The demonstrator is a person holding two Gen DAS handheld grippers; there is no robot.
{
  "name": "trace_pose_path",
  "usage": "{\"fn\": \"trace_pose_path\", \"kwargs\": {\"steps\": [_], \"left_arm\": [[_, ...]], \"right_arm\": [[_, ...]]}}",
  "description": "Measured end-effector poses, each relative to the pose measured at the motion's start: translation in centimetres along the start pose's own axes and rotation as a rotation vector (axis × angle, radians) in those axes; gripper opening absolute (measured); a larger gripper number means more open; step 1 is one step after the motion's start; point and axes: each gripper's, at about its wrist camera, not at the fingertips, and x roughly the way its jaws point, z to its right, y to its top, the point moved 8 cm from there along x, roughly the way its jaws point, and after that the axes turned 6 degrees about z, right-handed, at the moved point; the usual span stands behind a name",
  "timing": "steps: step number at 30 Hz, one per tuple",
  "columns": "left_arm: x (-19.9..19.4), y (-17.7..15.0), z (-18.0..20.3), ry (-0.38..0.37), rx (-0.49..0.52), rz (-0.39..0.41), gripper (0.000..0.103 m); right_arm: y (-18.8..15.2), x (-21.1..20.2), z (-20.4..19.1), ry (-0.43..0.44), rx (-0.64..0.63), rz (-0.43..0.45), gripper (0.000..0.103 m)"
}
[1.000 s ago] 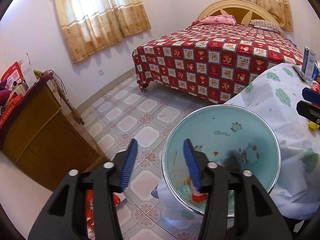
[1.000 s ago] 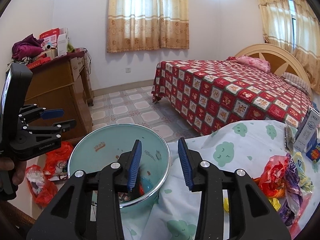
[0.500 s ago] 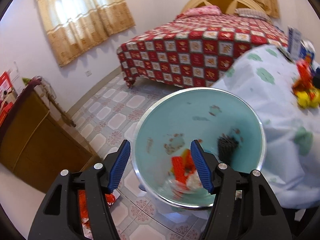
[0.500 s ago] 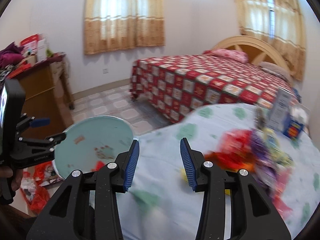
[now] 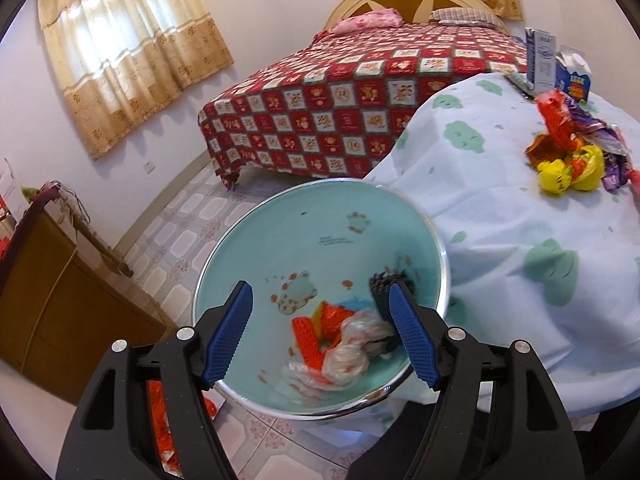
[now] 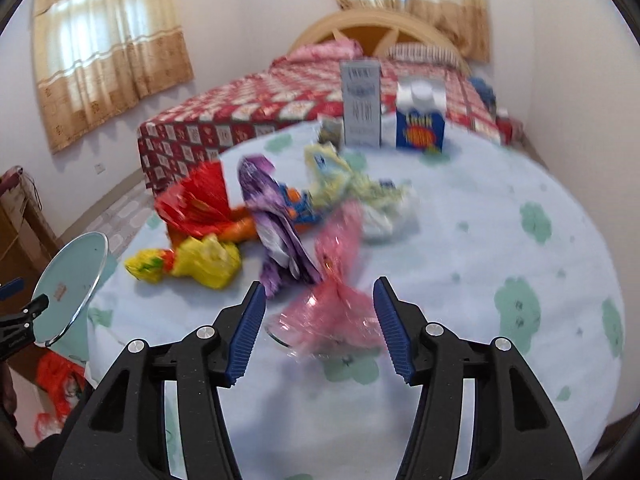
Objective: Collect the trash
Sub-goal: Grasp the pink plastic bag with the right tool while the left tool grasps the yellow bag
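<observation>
A teal basin (image 5: 320, 232) stands beside the table and holds a red wrapper (image 5: 308, 340), a clear plastic bag (image 5: 352, 344) and a black piece (image 5: 386, 284). My left gripper (image 5: 320, 332) hovers over it, its jaws opening, with nothing pressed between the pads. On the table lies a pile of trash: a red wrapper (image 6: 200, 200), a yellow wrapper (image 6: 192, 260), a purple wrapper (image 6: 276, 232) and a pink cellophane wrapper (image 6: 336, 308). My right gripper (image 6: 320, 328) is low over the table, its jaws opening. The pink wrapper lies between the fingers, untouched by the pads.
A pale cloth with green clouds covers the table (image 6: 500, 240). A grey carton (image 6: 360, 104) and a blue carton (image 6: 420, 124) stand at its far side. A red-quilted bed (image 5: 360, 92) lies beyond, a wooden cabinet (image 5: 60, 300) to the left, and red bags (image 6: 56, 376) on the floor.
My right gripper swung from above the basin to the trash pile on the table, and its jaws widened. My left gripper moved further over the basin, and its jaws widened too.
</observation>
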Motion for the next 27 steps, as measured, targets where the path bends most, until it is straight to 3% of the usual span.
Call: {"fn": "trace_pose_path", "kwargs": {"steps": [3,7,12,21,24,27], "left_arm": [[-0.3,0.8,0.9,-0.009,0.005,0.016,0.07],[-0.3,1.7,2.0,-0.025,0.006,0.023,0.07],[-0.4,2.7,3.6,-0.047,0.017,0.036,0.07],[-0.9,4.1,6.3,-0.083,0.032,0.052,0.07],[-1.2,4.5,6.9,-0.088,0.036,0.063,0.07],[-1.0,4.8,7.3,-0.091,0.03,0.062,0.07]], "right_arm": [[-0.5,0.1,0.6,0.011,0.001,-0.013,0.053],[-1.2,0.8,0.6,0.03,-0.01,-0.05,0.032],[-1.6,0.6,0.4,0.043,-0.019,-0.073,0.024],[-1.8,-0.1,-0.1,0.068,-0.058,-0.067,0.025],[-0.9,-1.9,0.4,0.073,-0.043,0.01,0.048],[-0.4,-3.0,1.2,0.03,-0.038,0.043,0.05]]}}
